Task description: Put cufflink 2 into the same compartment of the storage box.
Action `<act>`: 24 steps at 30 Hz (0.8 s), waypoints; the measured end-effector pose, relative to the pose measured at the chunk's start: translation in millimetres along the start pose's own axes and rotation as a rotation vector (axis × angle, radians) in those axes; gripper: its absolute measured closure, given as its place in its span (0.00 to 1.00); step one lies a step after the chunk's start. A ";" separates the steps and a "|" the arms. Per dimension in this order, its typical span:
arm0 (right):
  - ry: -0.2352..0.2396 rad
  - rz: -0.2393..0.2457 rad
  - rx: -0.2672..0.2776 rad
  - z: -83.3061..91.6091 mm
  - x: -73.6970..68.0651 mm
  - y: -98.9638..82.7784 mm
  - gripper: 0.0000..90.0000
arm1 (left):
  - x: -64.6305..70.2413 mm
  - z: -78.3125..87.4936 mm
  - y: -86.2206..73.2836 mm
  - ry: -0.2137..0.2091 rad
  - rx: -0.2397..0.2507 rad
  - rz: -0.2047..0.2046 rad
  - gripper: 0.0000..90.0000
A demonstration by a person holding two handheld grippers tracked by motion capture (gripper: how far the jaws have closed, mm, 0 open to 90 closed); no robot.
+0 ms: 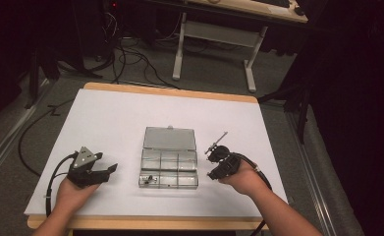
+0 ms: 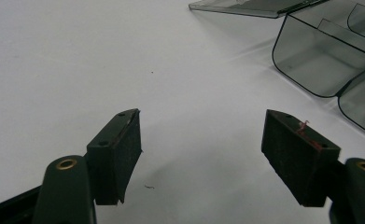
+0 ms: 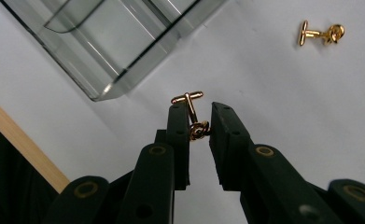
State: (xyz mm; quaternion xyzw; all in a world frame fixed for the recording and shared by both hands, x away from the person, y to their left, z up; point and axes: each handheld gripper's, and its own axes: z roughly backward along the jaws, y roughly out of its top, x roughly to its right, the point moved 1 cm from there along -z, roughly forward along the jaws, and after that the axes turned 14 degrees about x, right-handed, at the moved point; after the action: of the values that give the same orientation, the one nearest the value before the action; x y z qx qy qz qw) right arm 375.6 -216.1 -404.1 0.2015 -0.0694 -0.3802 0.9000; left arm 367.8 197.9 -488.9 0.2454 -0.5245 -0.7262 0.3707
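Observation:
A clear plastic compartment box (image 1: 169, 168) lies open at the table's middle, lid (image 1: 170, 138) flat behind it; a small dark piece (image 1: 149, 178) sits in its front left cell. To the right of the box my right gripper (image 1: 212, 162) is shut on a gold cufflink (image 3: 193, 116), pinched by its knot end with the bar sticking out past the pads, held above the white surface. A second gold cufflink (image 3: 321, 33) lies on the table beyond it. Left of the box, my left gripper (image 1: 112, 168) stands open over bare table, with nothing between its pads (image 2: 119, 156).
The white table top (image 1: 106, 123) has a wooden edge (image 3: 21, 144) close to the right gripper. The box's corner (image 3: 110, 51) is just ahead of the right gripper. Beyond the table are cables (image 1: 125, 56) on the floor and another desk's legs (image 1: 179, 44).

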 end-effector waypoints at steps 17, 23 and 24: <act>0.036 0.109 0.004 4.0 -29.5 35.2 0.88 | 0.1 0.0 0.1 -0.001 -0.001 0.000 0.33; 0.054 0.137 -0.010 -11.9 -39.4 42.4 0.88 | -0.1 0.2 0.0 0.000 0.002 0.000 0.33; 0.055 0.142 -0.016 -15.3 -41.1 43.2 0.88 | 0.0 0.2 -0.1 0.001 0.005 0.000 0.33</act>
State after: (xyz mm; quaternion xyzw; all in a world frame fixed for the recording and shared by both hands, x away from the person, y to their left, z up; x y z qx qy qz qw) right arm 379.4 -154.9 -398.9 0.1993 -0.0560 -0.3104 0.9278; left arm 367.7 198.1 -488.9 0.2466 -0.5260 -0.7246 0.3706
